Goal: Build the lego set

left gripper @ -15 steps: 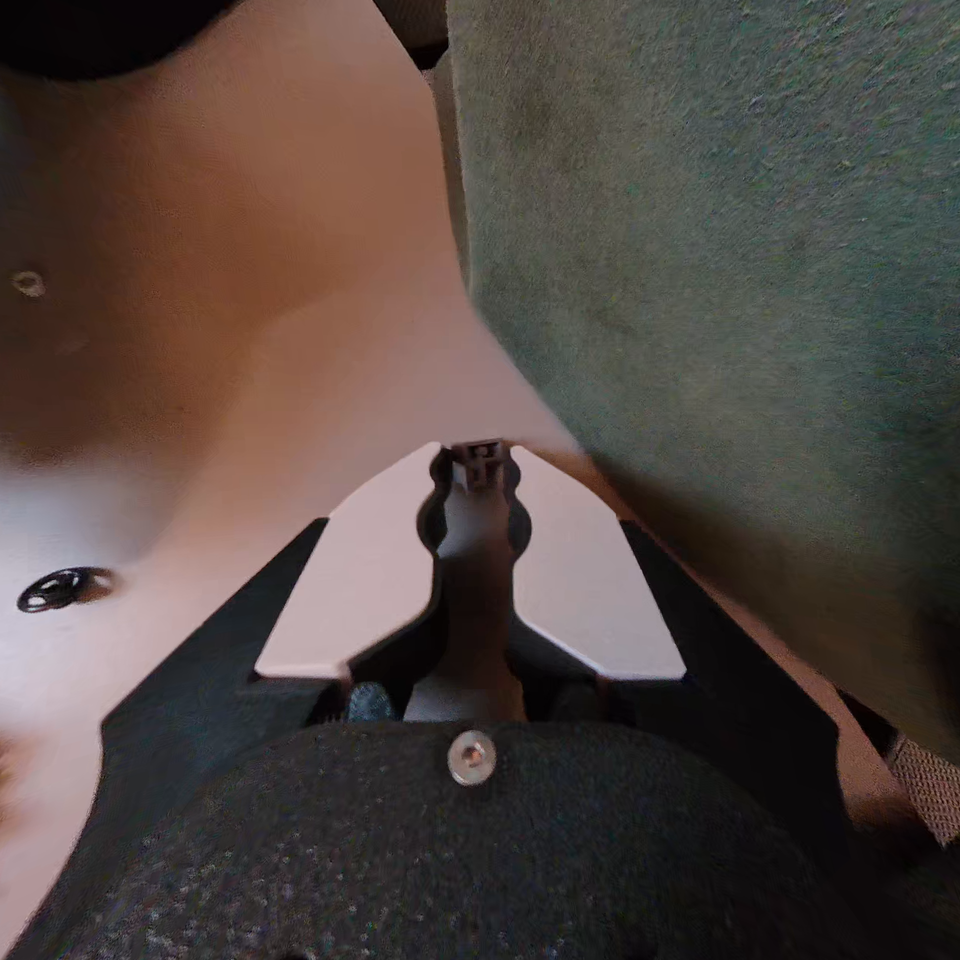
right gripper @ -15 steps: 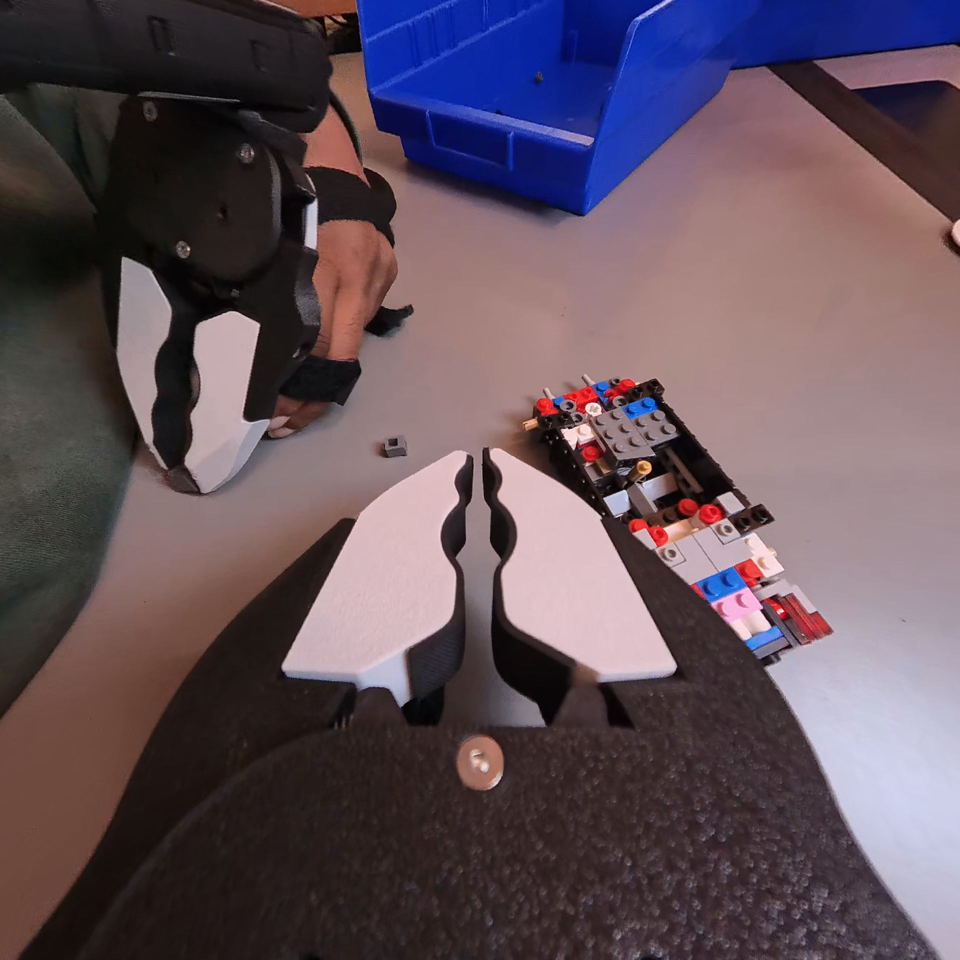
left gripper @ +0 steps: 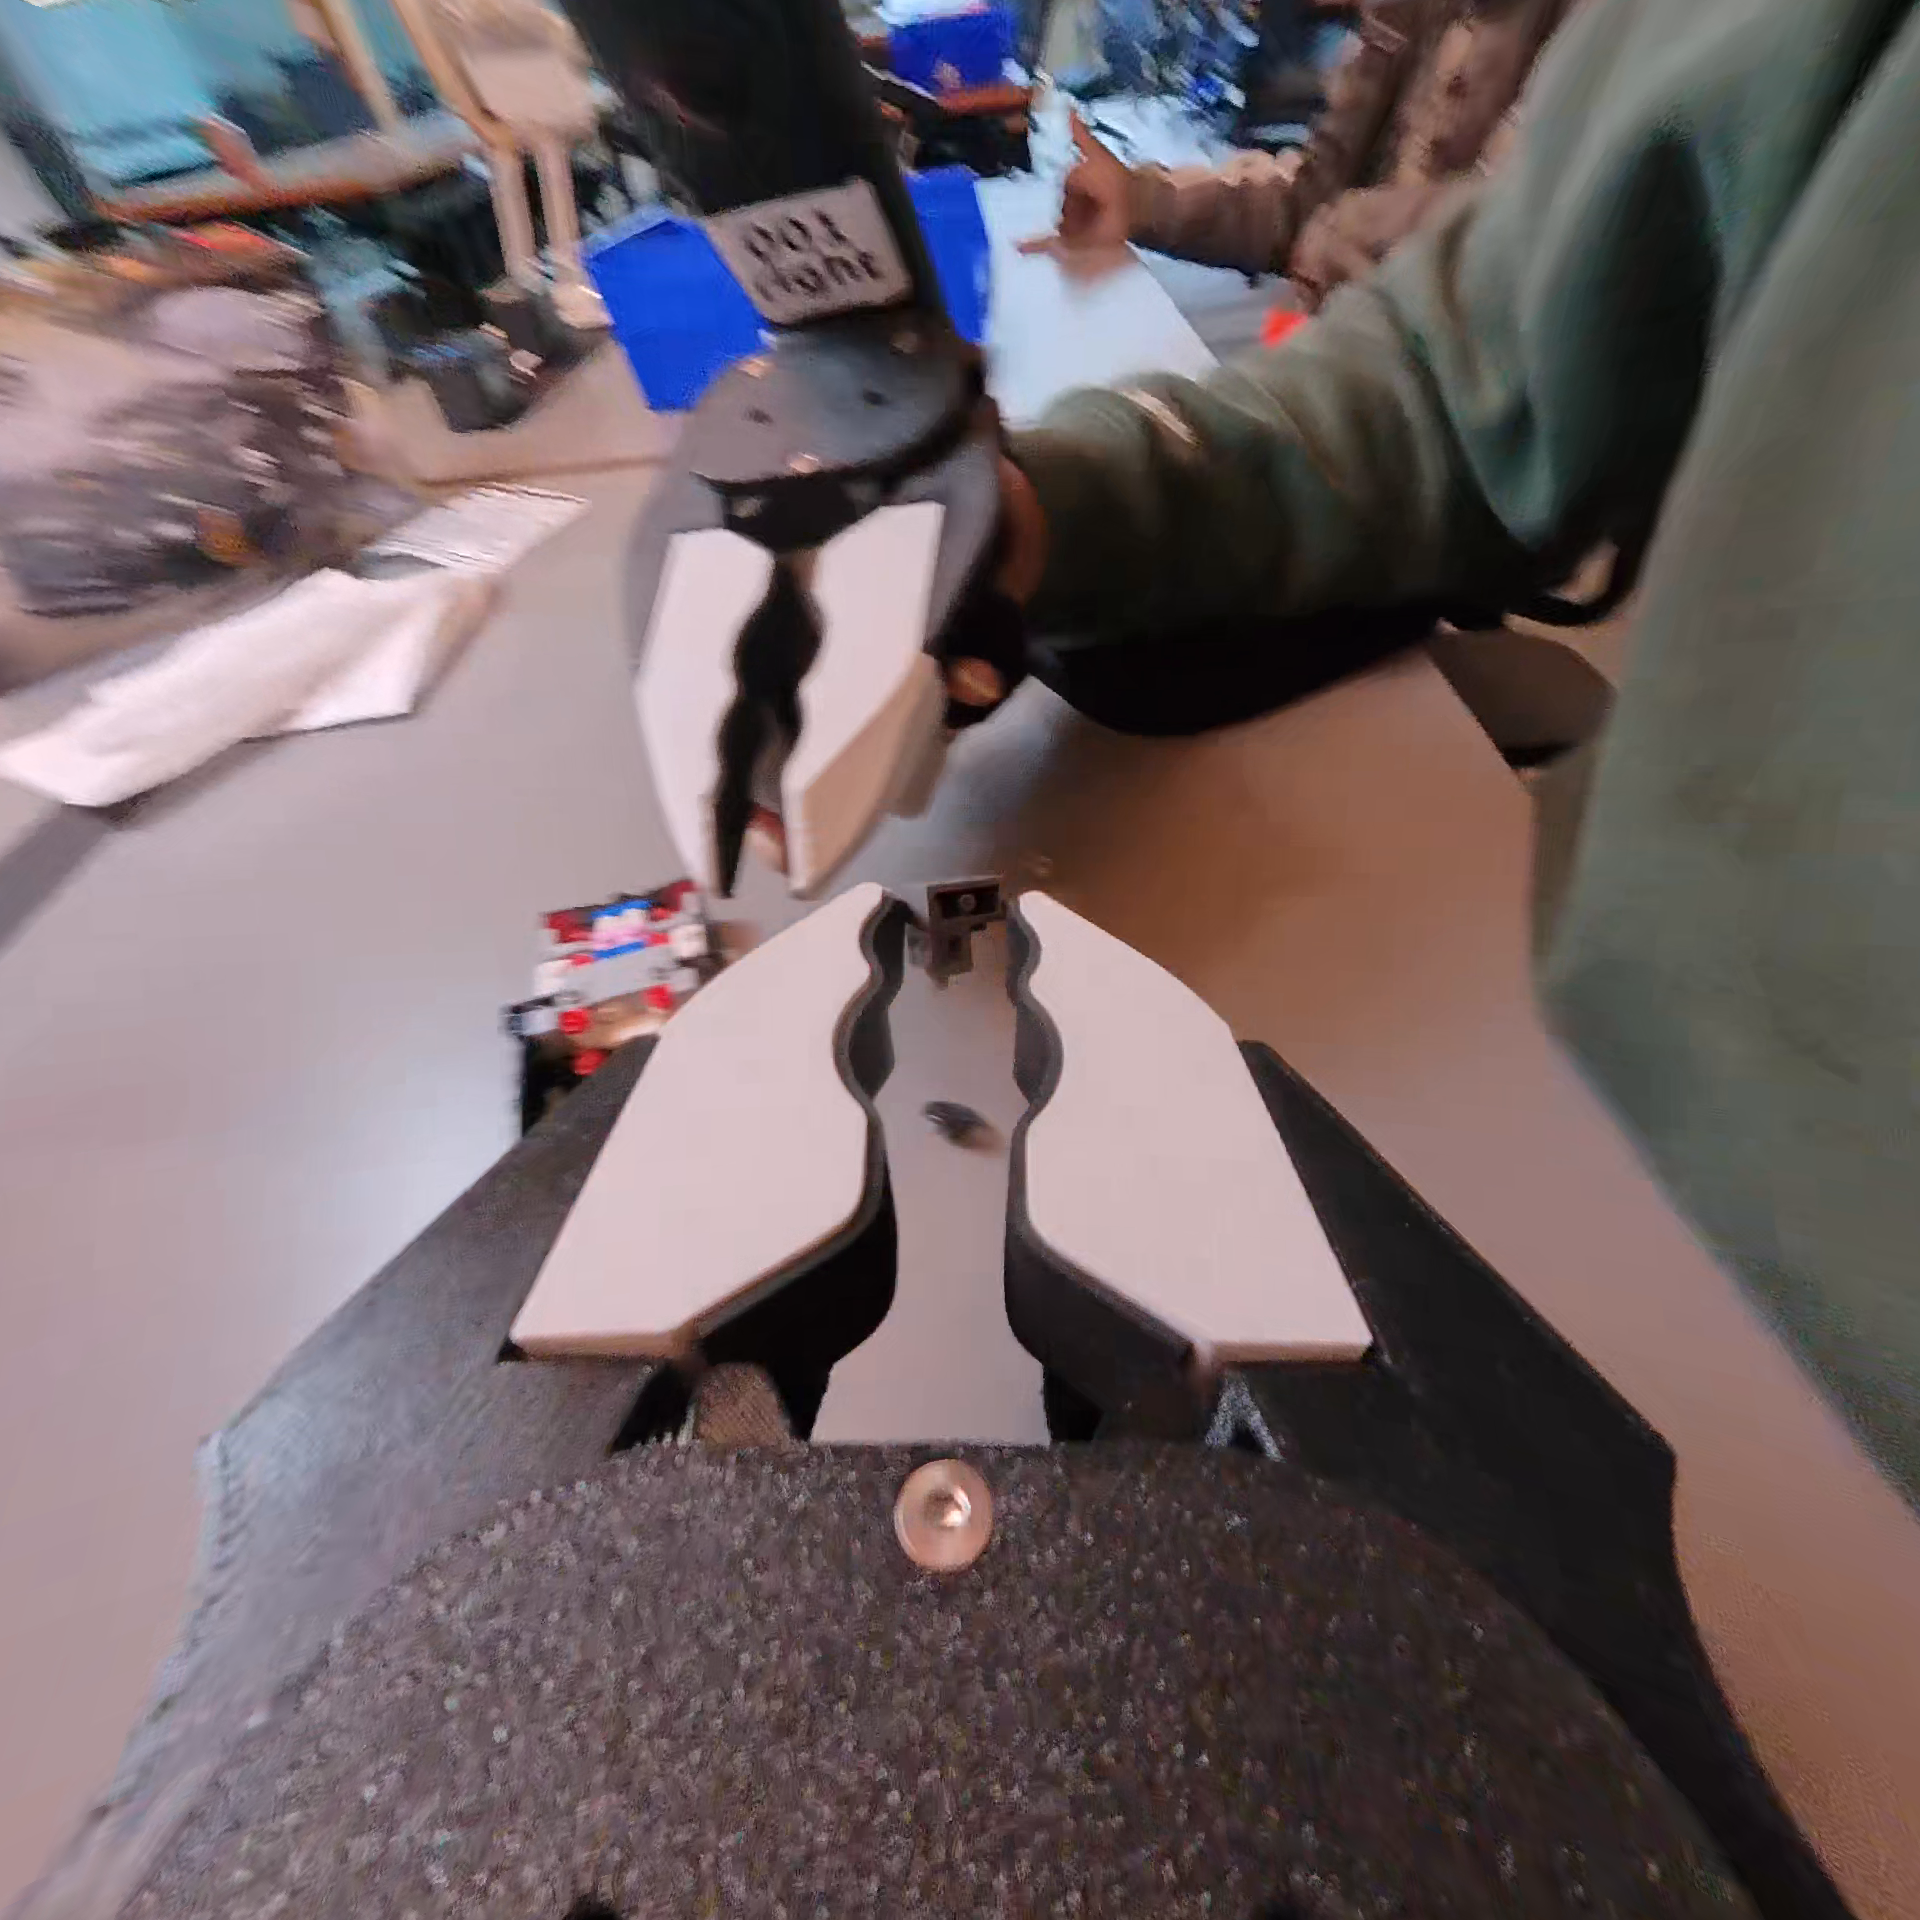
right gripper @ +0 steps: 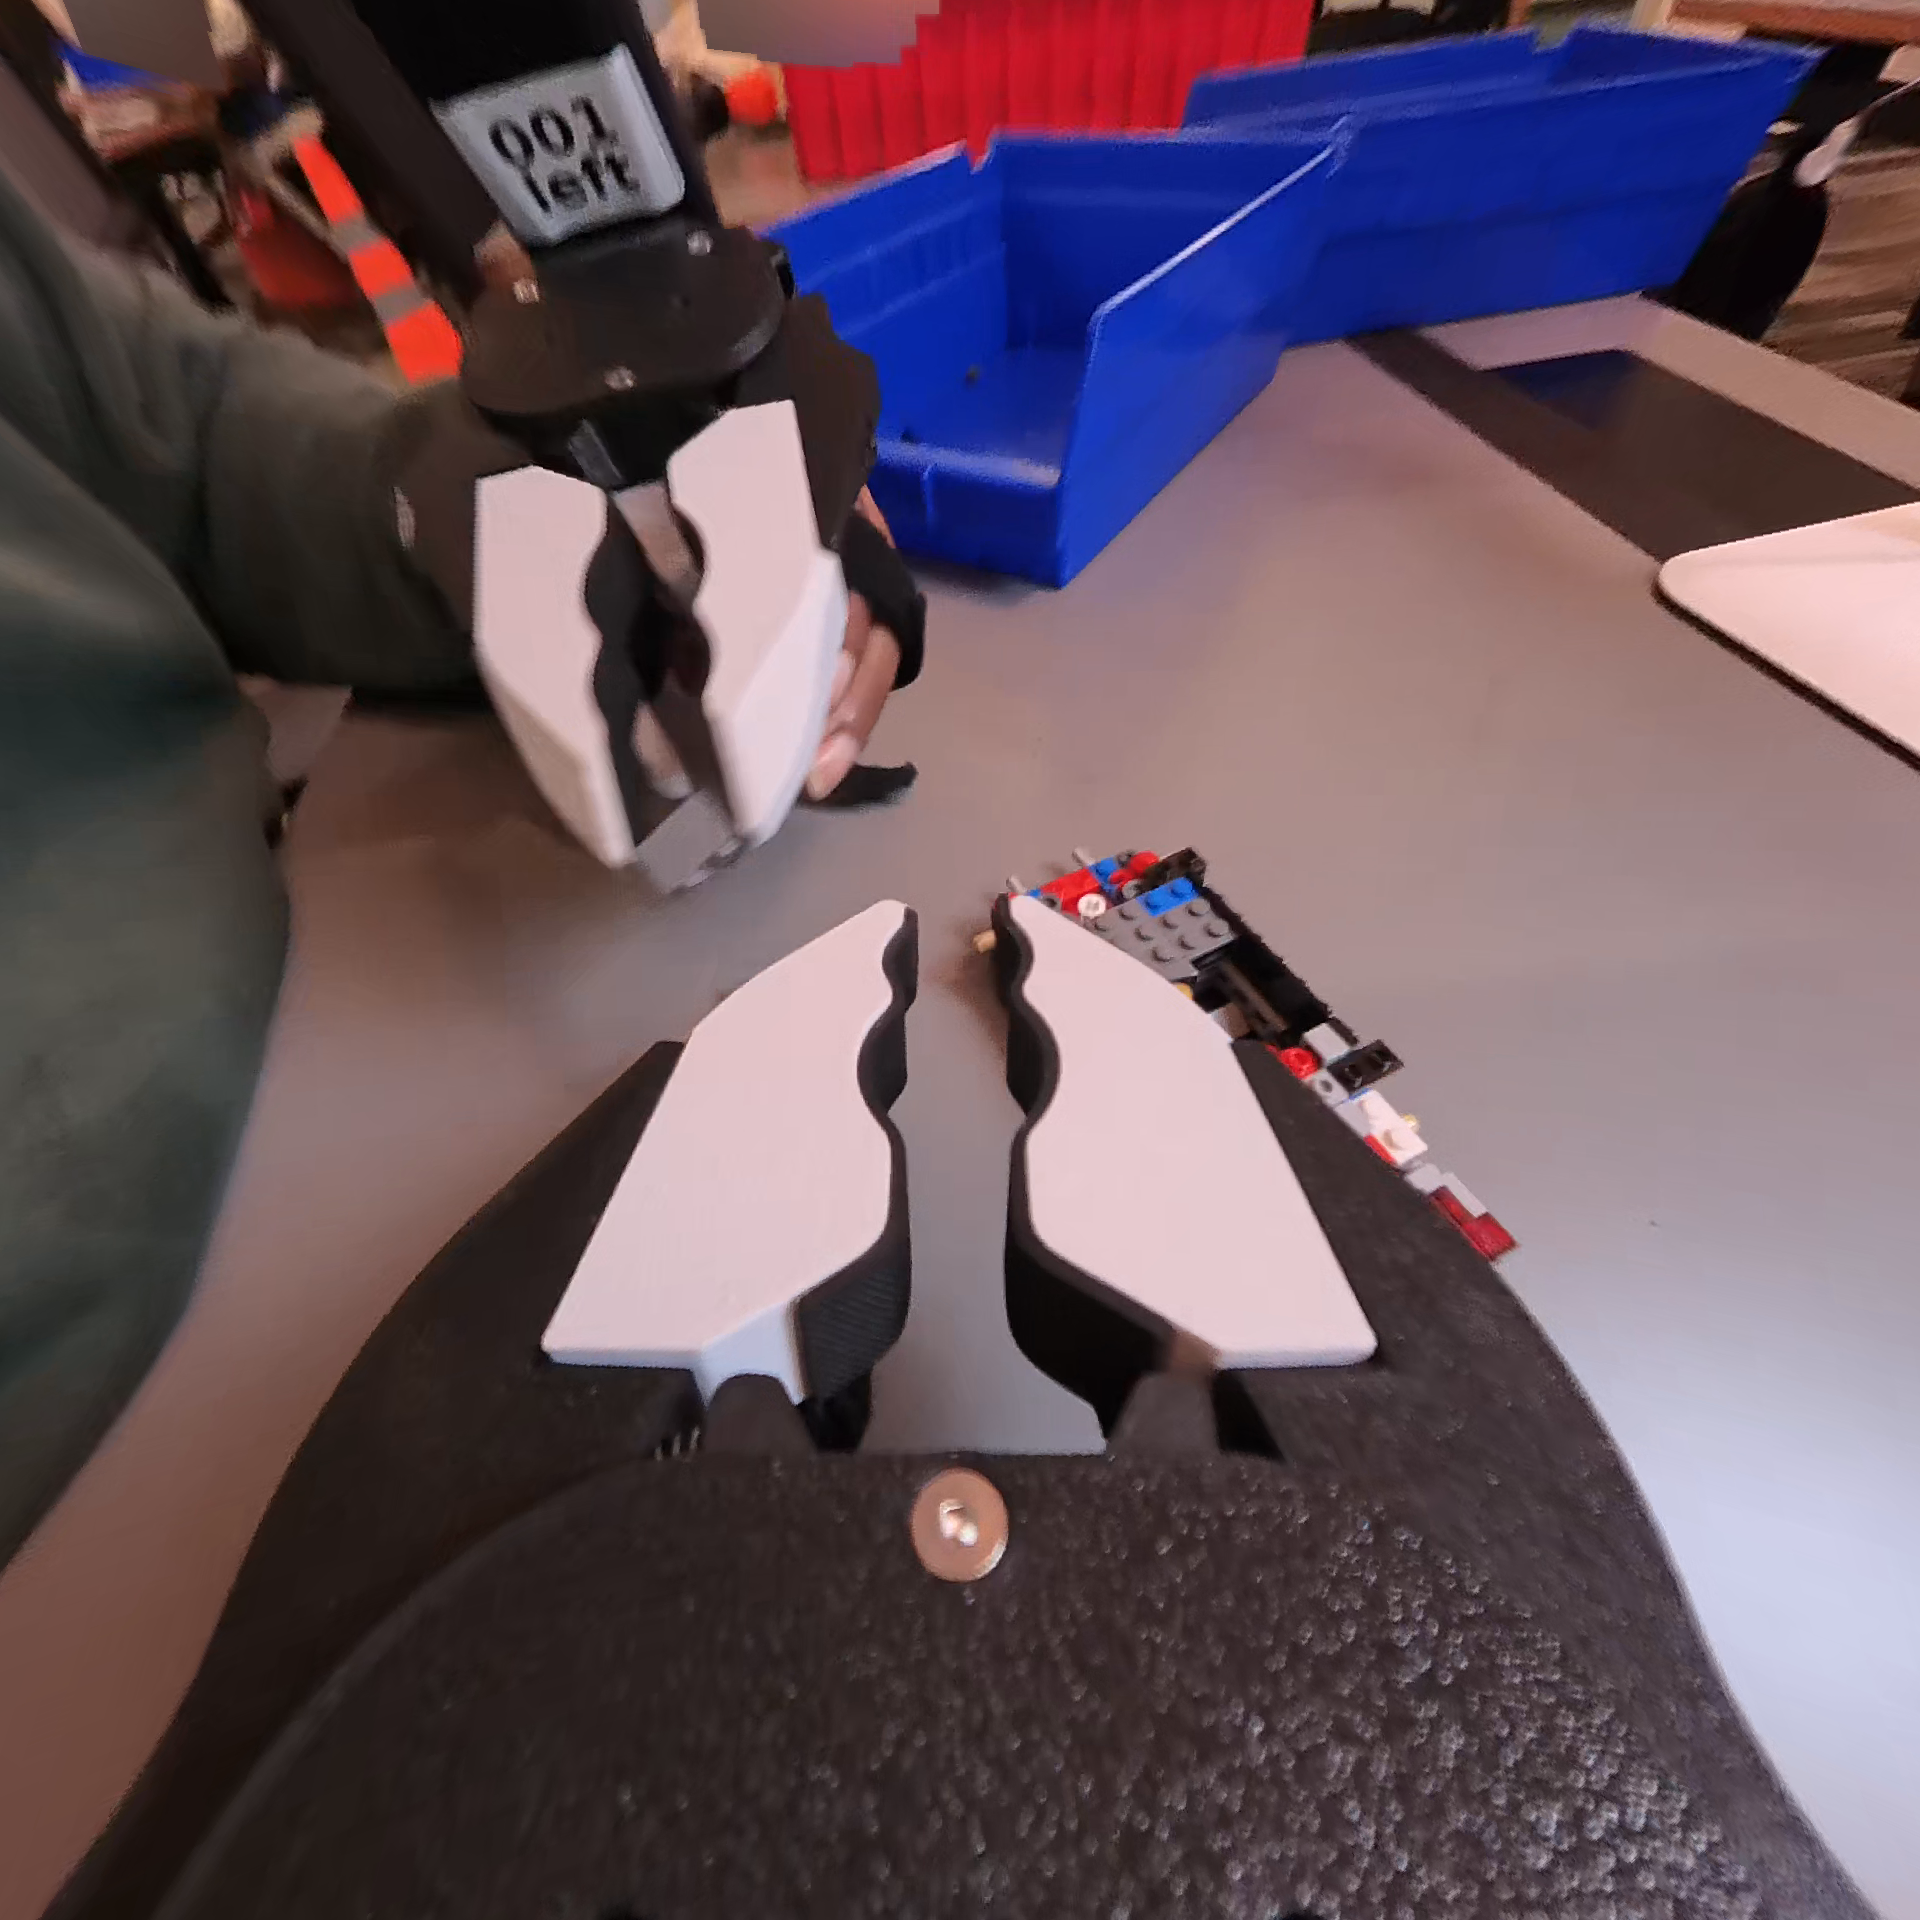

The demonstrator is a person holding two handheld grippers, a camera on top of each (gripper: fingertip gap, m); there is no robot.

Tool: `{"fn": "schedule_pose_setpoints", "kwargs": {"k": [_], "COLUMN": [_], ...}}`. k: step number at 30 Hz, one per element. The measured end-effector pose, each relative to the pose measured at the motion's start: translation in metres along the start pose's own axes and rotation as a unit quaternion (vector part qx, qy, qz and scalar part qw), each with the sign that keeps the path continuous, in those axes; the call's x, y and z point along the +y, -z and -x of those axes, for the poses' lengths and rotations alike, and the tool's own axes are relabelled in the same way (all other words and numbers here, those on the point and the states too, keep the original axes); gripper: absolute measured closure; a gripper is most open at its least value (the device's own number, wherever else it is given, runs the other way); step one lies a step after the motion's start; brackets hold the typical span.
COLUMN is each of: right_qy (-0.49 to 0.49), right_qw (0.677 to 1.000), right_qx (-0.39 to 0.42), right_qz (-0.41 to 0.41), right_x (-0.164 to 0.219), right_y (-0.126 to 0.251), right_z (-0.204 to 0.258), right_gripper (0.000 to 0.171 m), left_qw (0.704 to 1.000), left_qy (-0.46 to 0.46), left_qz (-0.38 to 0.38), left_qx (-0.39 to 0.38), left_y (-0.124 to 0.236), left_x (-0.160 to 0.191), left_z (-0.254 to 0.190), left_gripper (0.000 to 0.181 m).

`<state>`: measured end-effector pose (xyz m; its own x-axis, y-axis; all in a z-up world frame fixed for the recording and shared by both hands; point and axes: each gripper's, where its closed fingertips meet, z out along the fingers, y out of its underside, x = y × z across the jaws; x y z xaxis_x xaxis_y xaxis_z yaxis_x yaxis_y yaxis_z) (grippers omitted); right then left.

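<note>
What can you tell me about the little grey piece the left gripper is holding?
The small grey Lego piece is pinched at the very tips of the left gripper, held in the air above the grey table. It looks like hard plastic, blocky, with a dark recessed face. Only the white fingers touch it. Finer detail is blurred.

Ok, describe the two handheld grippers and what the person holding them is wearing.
Both match: the left gripper and right gripper each have a rough black textured body with a silver screw, plus two flat white fingers with wavy black inner pads. The left one carries a grey labelled block on its black stem. The person wears a green sleeve and black fingerless gloves.
</note>
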<state>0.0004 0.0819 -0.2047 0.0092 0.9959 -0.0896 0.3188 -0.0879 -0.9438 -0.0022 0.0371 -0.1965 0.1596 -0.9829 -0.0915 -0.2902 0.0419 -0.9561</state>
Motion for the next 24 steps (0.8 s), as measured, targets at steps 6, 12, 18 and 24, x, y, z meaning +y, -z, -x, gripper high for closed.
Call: {"fn": "schedule_pose_setpoints", "kwargs": {"k": [6, 12, 18, 24], "right_qy": [-0.043, -0.01, -0.005, 0.001], "right_qw": [0.997, 0.994, 0.99, 0.989], "right_qx": [-0.055, -0.111, -0.139, -0.144], "right_qz": [-0.011, 0.008, -0.022, -0.022], "right_x": [-0.002, 0.005, -0.006, -0.007], "right_y": [0.0, -0.006, 0.0, 0.0], "right_z": [0.011, 0.038, 0.048, 0.052], "right_gripper": [0.155, 0.156, 0.156, 0.156], "left_qw": [0.995, 0.997, 0.997, 0.997], "left_qy": [-0.007, -0.01, -0.018, -0.022], "left_qz": [-0.055, -0.022, 0.011, 0.016], "left_qx": [-0.084, -0.078, -0.075, -0.077], "left_y": [0.012, 0.005, -0.001, -0.003], "left_x": [-0.015, -0.001, 0.012, 0.014], "left_z": [0.027, 0.026, 0.025, 0.025], "left_gripper": [0.163, 0.163, 0.163, 0.163]}}
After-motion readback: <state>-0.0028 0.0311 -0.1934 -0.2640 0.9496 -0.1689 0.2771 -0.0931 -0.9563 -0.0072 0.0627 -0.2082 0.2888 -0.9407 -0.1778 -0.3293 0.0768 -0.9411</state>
